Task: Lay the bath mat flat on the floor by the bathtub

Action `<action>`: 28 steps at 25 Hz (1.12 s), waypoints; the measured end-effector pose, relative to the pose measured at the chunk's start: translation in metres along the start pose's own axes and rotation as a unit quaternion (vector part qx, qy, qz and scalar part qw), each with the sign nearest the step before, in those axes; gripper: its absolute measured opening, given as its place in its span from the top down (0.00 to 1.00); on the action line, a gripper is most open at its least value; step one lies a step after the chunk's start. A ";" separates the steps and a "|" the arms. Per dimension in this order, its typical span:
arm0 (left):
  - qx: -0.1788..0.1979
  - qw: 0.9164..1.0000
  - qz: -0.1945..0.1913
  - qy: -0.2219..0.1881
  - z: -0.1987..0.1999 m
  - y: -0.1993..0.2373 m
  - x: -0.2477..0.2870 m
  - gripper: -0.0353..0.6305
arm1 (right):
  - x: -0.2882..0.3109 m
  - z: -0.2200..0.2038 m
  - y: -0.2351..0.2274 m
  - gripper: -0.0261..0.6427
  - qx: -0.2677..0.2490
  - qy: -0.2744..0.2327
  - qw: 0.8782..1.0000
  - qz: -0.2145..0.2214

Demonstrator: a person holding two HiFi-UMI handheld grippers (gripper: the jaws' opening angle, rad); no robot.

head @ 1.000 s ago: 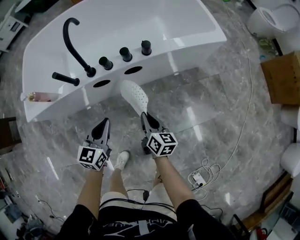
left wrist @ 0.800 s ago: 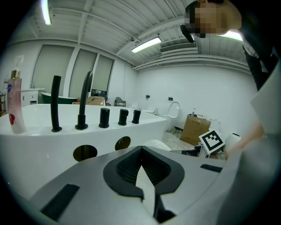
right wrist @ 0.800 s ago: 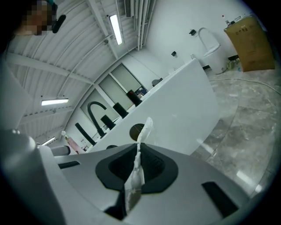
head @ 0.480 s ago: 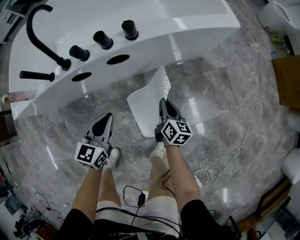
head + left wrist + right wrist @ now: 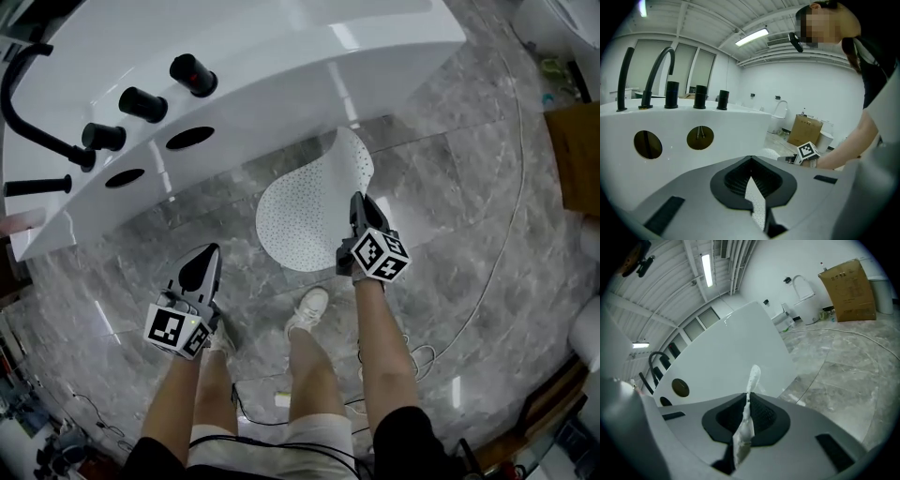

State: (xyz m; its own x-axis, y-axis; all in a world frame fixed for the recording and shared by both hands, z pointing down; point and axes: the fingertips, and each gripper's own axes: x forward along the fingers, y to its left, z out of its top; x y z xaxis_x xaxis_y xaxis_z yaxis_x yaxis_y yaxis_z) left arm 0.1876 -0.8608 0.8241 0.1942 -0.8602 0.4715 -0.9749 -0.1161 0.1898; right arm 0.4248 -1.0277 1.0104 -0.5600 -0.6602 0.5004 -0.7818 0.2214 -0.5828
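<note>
— As the person stands at the white bathtub point(image 5: 281, 66), where is the bath mat point(image 5: 300, 211)?
— It is out in front of them, just beside the tub wall, over the grey stone floor point(image 5: 450, 169). It is white with lots of tiny dots.
— Is it flat?
— No. It is bent, and its far end curls up near the tub. I cannot tell if it touches the floor.
— Who holds it?
— The right gripper point(image 5: 358, 199). Its jaws pinch the mat's right edge. In the right gripper view, the mat sticks up thin between them.
— And the left gripper point(image 5: 202, 255)?
— It is well apart from the mat, low and to the left. A white shoe point(image 5: 307, 309) is between the two grippers. Its jaws are pressed together. A thin white dotted strip point(image 5: 754, 206) shows in the crack, and I cannot tell what it is.
— What is on the tub?
— A black tap point(image 5: 82, 157) and three black knobs point(image 5: 142, 103).
</note>
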 end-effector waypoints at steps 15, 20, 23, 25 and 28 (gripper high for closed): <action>-0.005 0.999 0.009 0.031 -0.044 -0.008 0.073 0.93 | 0.016 -0.019 -0.168 0.90 -0.158 0.117 0.966 -0.171; -0.009 0.999 -0.005 0.040 -0.054 -0.022 0.094 0.93 | 0.007 -0.030 -0.197 0.84 -0.185 0.149 0.950 -0.201; -0.008 0.999 -0.014 0.040 -0.053 -0.030 0.105 0.93 | 0.002 -0.022 -0.207 0.86 -0.187 0.139 0.948 -0.217; -0.007 0.999 -0.021 0.038 -0.049 -0.035 0.111 0.93 | 0.000 -0.010 -0.211 0.88 -0.187 0.129 0.948 -0.222; -0.003 0.999 -0.031 0.034 -0.043 -0.040 0.113 0.93 | -0.004 -0.001 -0.211 0.88 -0.200 0.129 0.946 -0.222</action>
State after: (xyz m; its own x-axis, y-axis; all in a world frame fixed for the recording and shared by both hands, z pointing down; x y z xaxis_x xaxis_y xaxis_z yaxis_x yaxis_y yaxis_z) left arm 0.2531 -0.9321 0.9067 0.2609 -0.8155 0.5166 -0.9603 -0.1643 0.2257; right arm 0.5911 -1.0710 1.1321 -0.1608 -0.5666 0.8082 -0.9679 0.2509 -0.0167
